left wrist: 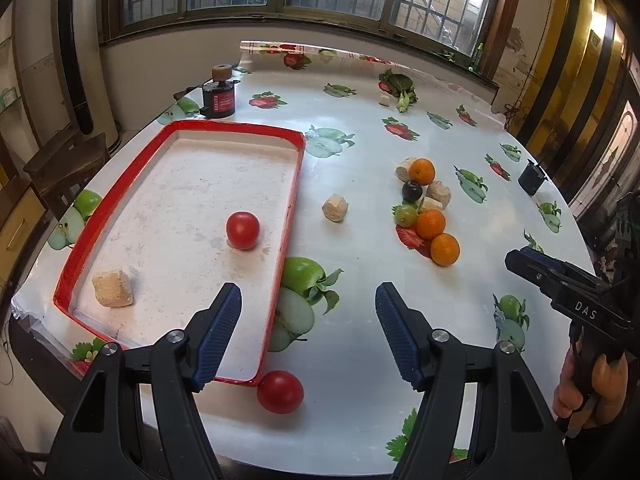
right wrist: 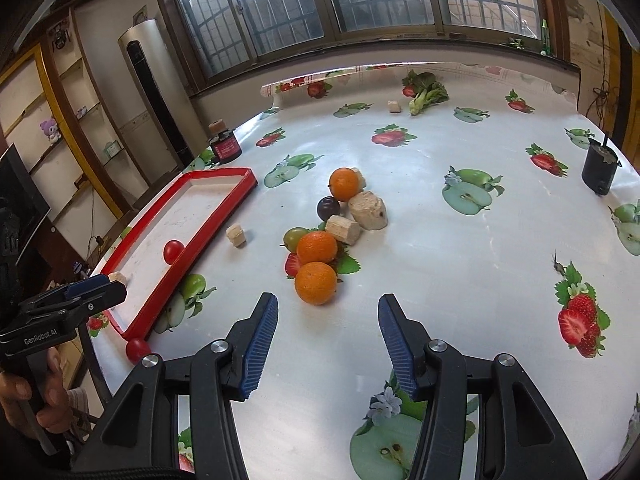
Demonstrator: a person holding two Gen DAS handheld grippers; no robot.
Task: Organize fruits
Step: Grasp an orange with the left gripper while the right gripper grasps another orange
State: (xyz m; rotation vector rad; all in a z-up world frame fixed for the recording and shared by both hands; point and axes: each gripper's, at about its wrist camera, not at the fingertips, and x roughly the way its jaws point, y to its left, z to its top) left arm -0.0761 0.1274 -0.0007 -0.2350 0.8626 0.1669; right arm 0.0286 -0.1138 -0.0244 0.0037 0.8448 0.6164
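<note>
The fruit you are sorting is split: one tomato (left wrist: 243, 230) already lies in the red tray (left wrist: 236, 127), a second tomato (left wrist: 280, 391) sits on the table just outside the tray's near corner, and the oranges (right wrist: 316, 282), a dark plum (right wrist: 328, 208) and a green grape-like fruit (right wrist: 295, 237) are bunched together mid-table. Your left gripper (left wrist: 308, 320) hangs wide open and empty above the tray's near edge; your right gripper (right wrist: 328, 332) is just as open and empty, close behind the nearest orange.

The loose tomato is near the table edge, so a nudge from a finger could roll it off. In the cluster, round fruit touch each other: closing on one orange will likely push its neighbour away.

Beige foam-like blocks (right wrist: 368, 210) are mixed into the pile, another block (left wrist: 113, 289) sits in the tray, and one (left wrist: 335, 208) lies between tray and pile, crowding your approach. The tray rim can catch a low carry
</note>
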